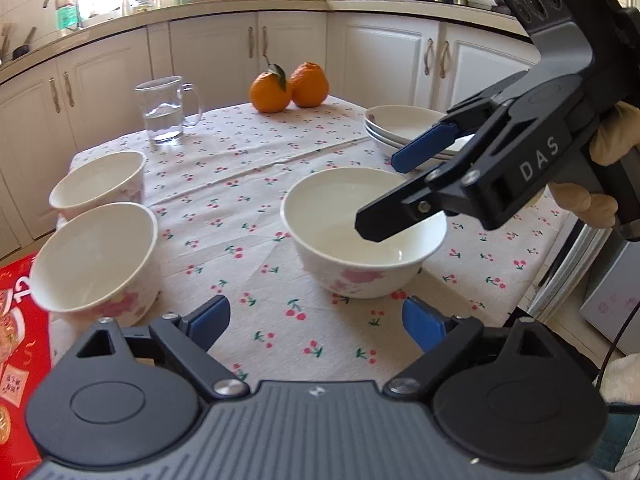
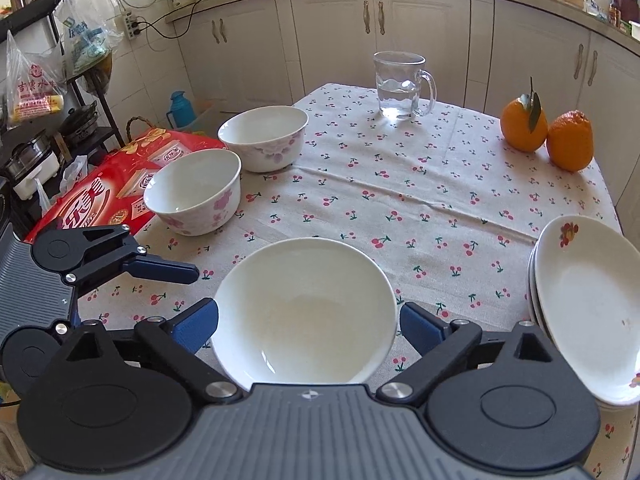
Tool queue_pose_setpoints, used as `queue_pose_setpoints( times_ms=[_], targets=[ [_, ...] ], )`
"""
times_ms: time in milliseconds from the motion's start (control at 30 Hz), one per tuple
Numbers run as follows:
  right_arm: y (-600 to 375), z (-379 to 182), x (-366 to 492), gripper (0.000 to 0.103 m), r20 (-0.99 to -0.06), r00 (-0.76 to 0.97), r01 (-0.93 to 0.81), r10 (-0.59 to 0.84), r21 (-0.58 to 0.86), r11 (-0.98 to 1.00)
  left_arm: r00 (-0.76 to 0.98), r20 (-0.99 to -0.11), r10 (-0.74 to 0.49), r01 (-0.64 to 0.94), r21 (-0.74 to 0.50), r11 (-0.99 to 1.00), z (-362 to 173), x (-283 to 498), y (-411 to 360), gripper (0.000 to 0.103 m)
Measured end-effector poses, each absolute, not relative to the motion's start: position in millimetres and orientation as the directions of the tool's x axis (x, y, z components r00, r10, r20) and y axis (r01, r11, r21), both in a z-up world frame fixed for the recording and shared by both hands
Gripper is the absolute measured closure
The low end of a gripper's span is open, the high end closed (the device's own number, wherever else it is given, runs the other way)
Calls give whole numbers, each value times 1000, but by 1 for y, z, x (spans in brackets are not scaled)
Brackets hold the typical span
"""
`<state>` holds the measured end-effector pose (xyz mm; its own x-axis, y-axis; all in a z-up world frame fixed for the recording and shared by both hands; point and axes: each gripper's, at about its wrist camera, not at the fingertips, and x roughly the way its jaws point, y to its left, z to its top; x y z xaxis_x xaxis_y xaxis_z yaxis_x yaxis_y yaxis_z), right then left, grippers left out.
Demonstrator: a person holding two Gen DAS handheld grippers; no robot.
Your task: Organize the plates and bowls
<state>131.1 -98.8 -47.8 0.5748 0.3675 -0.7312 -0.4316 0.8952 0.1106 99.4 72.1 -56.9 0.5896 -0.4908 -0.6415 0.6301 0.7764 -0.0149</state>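
A white bowl with pink flowers [image 1: 360, 240] [image 2: 304, 308] stands near the table's front. My right gripper [image 1: 380, 194] [image 2: 308, 326] is open above this bowl, one finger over its inside and the blue-padded one beyond its rim. My left gripper [image 1: 316, 324] is open and empty, low in front of the bowl; it also shows in the right wrist view [image 2: 192, 270]. Two more flowered bowls [image 1: 96, 256] [image 1: 100, 184] [image 2: 194, 190] [image 2: 266, 136] stand side by side at the left. A stack of white plates [image 1: 400, 128] [image 2: 588, 308] sits at the right.
The table carries a cherry-print cloth [image 1: 260, 184] [image 2: 420, 208]. A glass mug with water [image 1: 166, 110] [image 2: 400, 86] and two oranges [image 1: 288, 88] [image 2: 546, 134] stand at the far side. A red package [image 1: 20, 320] [image 2: 116, 184] lies beside the left edge. Kitchen cabinets [image 1: 216, 56] stand behind.
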Motion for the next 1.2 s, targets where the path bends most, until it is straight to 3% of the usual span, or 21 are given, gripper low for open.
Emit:
queue_pose_setpoints(
  times_ms=[500,933,1200],
  targets=[
    [-28,-34,163,2,-735,520,-584,434,65,809,731,-616,-294,388,20,922,-58,116,141,9],
    [20,-35,220,3,-740,435,-668,513,117,735,762,-594,-258,340,28,940,-63,152,152,9],
    [35,-49,248,13,-762,389,-668,518,154,728,757,-592,-275,355,20,935,-65,161,151,10]
  ],
)
